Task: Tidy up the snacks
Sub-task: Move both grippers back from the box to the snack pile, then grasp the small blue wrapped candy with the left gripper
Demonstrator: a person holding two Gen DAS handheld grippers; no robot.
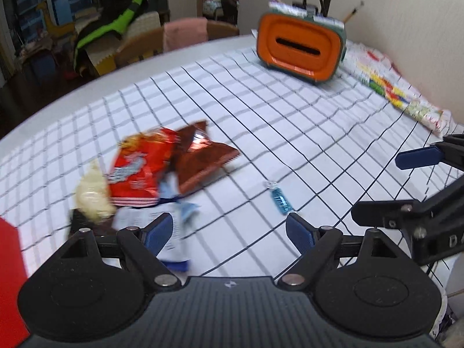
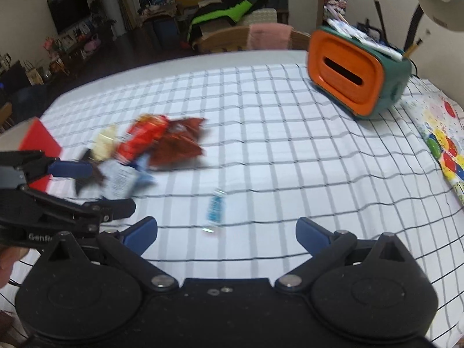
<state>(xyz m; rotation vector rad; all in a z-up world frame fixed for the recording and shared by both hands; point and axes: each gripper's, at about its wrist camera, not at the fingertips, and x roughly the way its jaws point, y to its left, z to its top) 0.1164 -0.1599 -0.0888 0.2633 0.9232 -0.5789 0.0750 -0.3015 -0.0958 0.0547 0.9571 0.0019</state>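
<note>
Snacks: a heap of packets [image 1: 150,171] lies on my checked tabletop [image 1: 290,133], a small blue sachet [image 1: 279,198] apart beside it. Left tool [image 1: 229,232] spread wide, nothing between. Right tool [image 2: 226,232] likewise spread, empty, above the sachet.

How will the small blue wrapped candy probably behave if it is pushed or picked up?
The small blue wrapped candy looks tiny beside the snack bags, so probably very light. Its glossy wrapper may slip. It lies flat on the checked tablecloth, so it should slide rather than roll.
</note>
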